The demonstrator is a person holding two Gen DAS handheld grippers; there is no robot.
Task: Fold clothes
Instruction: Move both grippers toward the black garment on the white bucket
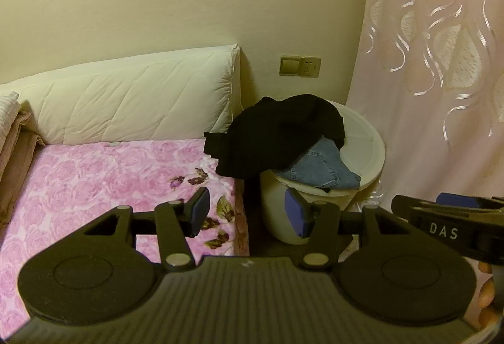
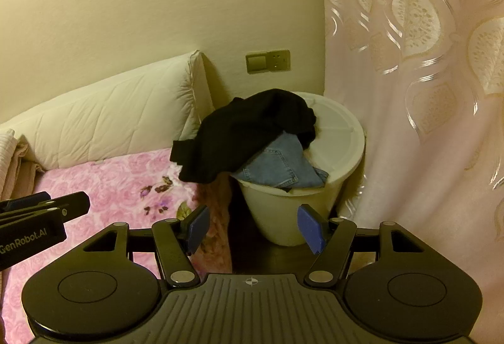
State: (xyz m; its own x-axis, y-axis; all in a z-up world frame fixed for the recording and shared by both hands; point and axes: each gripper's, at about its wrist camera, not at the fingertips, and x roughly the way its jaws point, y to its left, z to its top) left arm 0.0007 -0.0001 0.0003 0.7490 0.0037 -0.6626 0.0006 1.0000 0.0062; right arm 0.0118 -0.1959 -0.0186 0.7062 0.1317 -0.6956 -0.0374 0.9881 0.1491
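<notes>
A black garment (image 1: pixel 277 133) (image 2: pixel 249 133) lies crumpled over a pair of blue jeans (image 1: pixel 321 167) (image 2: pixel 280 164) on top of a white lidded bin (image 1: pixel 362 148) (image 2: pixel 340 136) beside the bed. The black garment's left edge hangs over toward the bed. My left gripper (image 1: pixel 249 211) is open and empty, short of the bin, over the bed's corner. My right gripper (image 2: pixel 252 226) is open and empty, facing the bin's base. Each gripper shows at the edge of the other's view.
The bed has a pink floral cover (image 1: pixel 94 180) (image 2: pixel 104 186) and a white pillow (image 1: pixel 126 101) (image 2: pixel 104 117) against the wall. Folded beige linen (image 1: pixel 12 136) lies at the far left. A pink curtain (image 1: pixel 441 60) (image 2: pixel 425 92) hangs on the right. A wall switch and socket (image 1: pixel 300 65) sits above the bin.
</notes>
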